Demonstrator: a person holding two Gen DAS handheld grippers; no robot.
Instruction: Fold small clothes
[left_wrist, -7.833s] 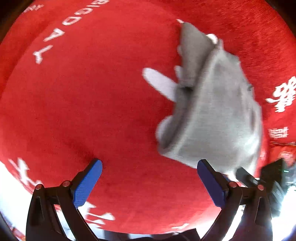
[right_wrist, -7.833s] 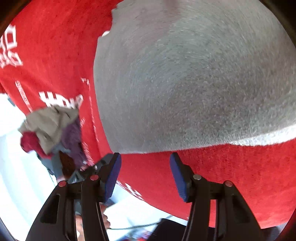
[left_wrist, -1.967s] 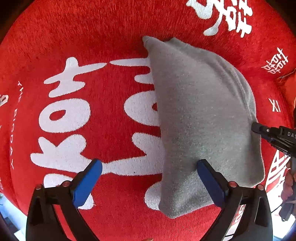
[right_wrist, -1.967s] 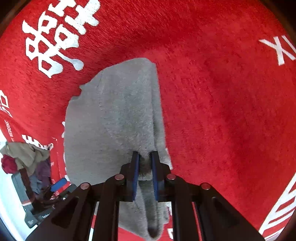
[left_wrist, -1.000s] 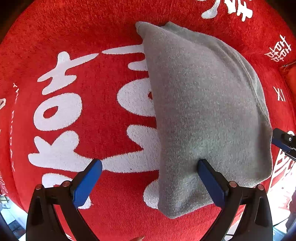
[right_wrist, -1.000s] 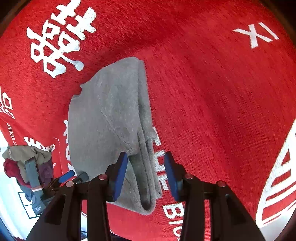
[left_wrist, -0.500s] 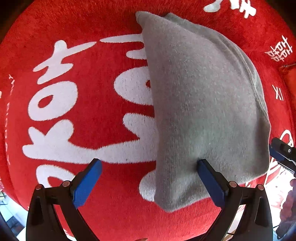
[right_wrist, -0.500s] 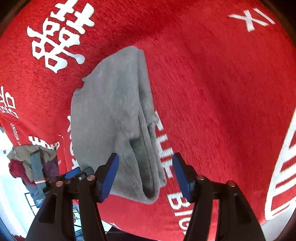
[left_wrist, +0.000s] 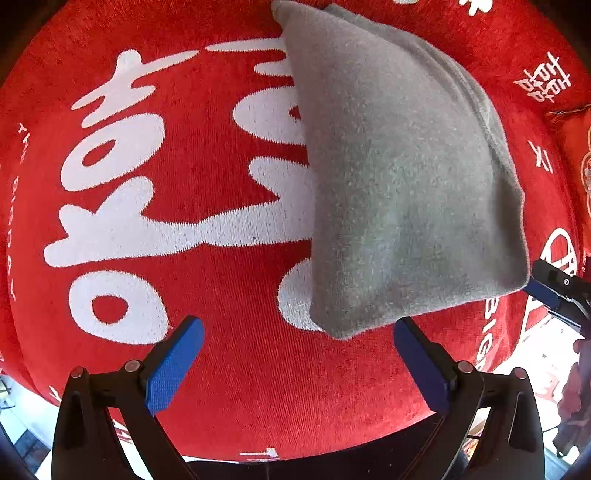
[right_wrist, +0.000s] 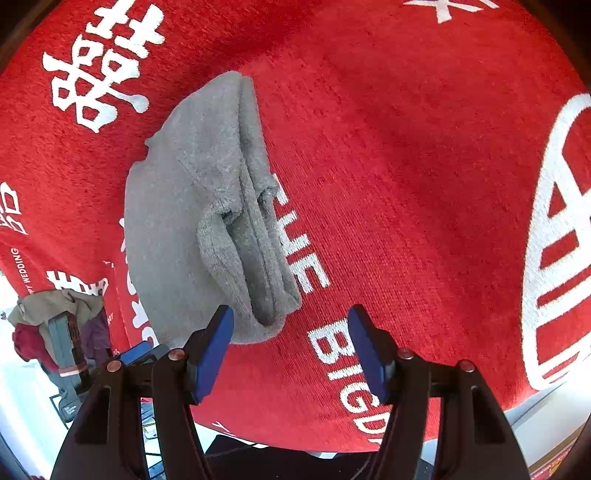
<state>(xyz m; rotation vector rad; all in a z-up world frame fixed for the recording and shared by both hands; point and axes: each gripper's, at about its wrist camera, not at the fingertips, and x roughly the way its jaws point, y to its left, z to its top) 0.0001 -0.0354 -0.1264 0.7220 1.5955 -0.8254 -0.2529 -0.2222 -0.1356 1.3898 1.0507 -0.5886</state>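
The grey garment (left_wrist: 399, 177) lies folded on the red cloth (left_wrist: 184, 369), filling the upper right of the left wrist view and sitting left of centre in the right wrist view. The left gripper (left_wrist: 295, 362) hangs over it, jaws wide and empty. The right gripper (right_wrist: 291, 347) has just been opening its jaws, with only the garment's near corner by the left pad (right_wrist: 214, 347), untouched.
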